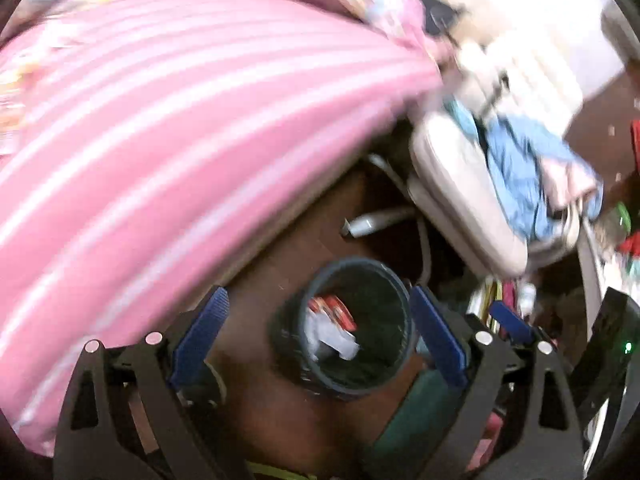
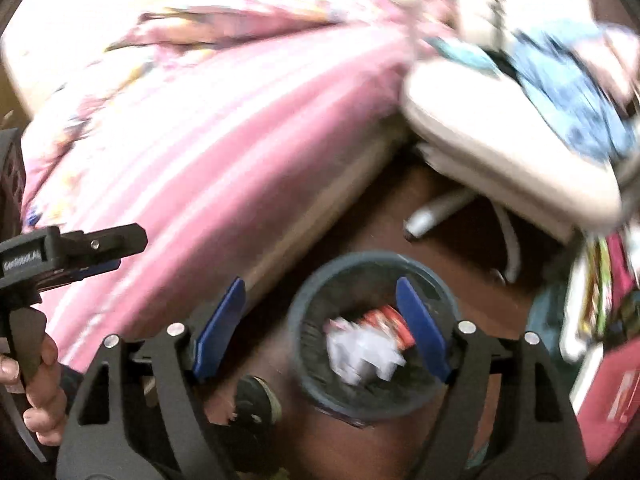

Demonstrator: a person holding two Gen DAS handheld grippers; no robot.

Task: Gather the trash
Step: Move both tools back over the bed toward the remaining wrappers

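Observation:
A dark round trash bin stands on the brown floor below both grippers; it also shows in the right wrist view. Inside lie a red wrapper and crumpled white paper. My left gripper is open and empty above the bin, blue pads wide apart. My right gripper is open and empty above the bin. The left gripper's body shows at the left of the right wrist view, held by a hand.
A bed with a pink striped cover fills the left. A white chair with blue clothes stands at the right. A white tube lies on the floor behind the bin. Books and a red bag sit at right.

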